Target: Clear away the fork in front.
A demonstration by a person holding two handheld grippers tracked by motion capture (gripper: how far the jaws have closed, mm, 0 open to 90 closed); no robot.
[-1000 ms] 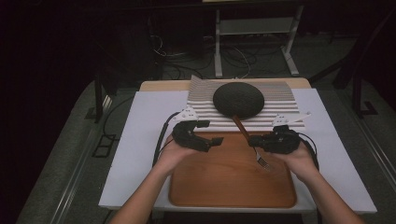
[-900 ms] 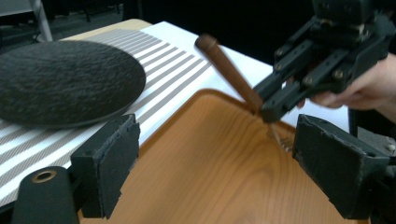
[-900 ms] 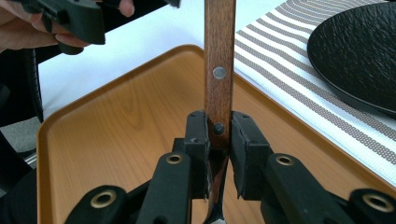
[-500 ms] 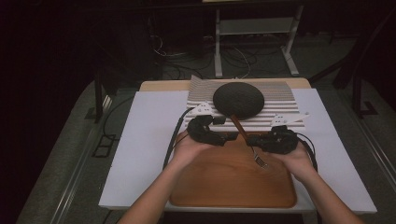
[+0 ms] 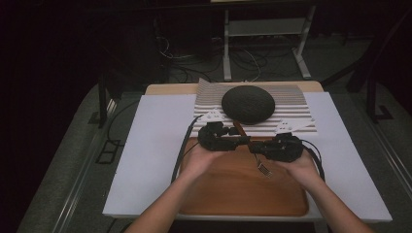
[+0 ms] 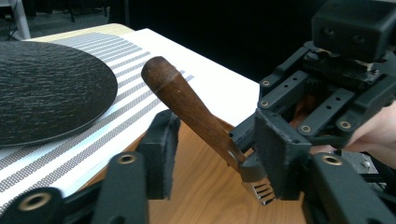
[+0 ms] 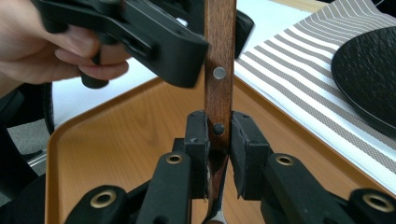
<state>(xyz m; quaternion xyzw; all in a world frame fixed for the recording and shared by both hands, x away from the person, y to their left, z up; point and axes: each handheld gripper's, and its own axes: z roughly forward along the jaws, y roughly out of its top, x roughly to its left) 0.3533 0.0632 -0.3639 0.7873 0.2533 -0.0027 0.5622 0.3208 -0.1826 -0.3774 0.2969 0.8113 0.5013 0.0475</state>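
**High view: a wooden-handled fork passing between two hand-held grippers**

High view is showing the white tabletop (image 5: 145,160) spreading beneath both grippers, with a striped placemat (image 5: 296,104) lying just beyond them and a wooden tray (image 5: 233,187) sitting directly under them. A round dark plate (image 5: 248,103) is resting on the placemat, just ahead of the left gripper.

The right gripper (image 7: 218,135) is clenching the wooden-handled fork (image 7: 219,70) low on its handle, right where wood meets metal, both pads pressing the sides by a rivet. The handle is rising from those jaws toward the plate, while the metal tines are pointing down over the tray on the near side of the grip.

The left gripper (image 6: 210,140) is sitting just beside the right one, its jaws having just been closing around the fork's handle. In the left gripper view the handle is running between the two pads; the far pad is lying against it, the near pad is standing apart, so this gripper is not yet grasping.
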